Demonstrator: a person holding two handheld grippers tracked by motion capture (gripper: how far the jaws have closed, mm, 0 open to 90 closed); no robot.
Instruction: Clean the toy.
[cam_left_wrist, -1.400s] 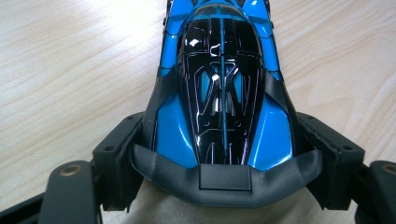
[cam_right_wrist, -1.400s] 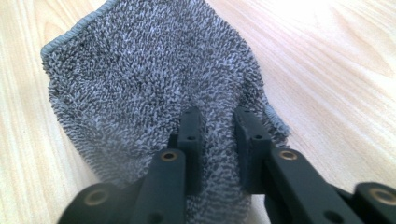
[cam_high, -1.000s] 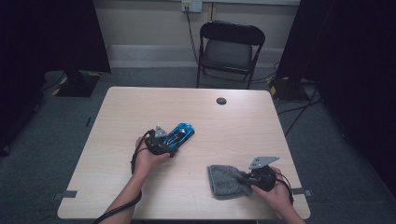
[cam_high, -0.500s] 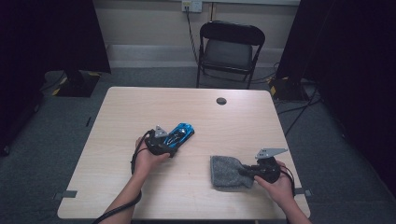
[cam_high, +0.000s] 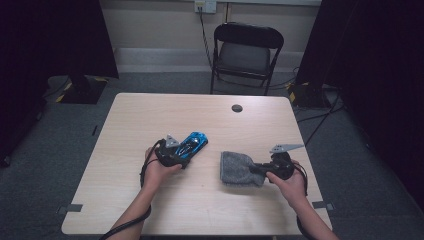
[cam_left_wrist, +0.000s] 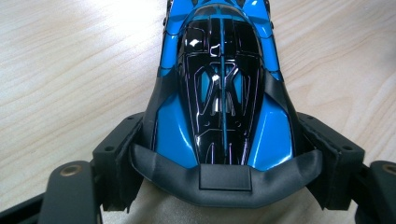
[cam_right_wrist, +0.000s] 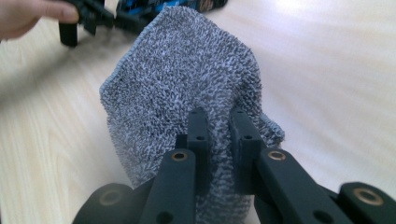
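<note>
Right now the left claw is gripping the rear of a blue toy car sitting mid-table, while the right claw is pinching a grey cloth to the car's right.

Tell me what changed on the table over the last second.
The right gripper, shut on the grey cloth, carried it up the table and a little toward the blue toy car; the cloth now hangs partly lifted. Nothing was taken or let go. The left gripper stayed clamped on the car's tail, and the car and the table kept their places.
</note>
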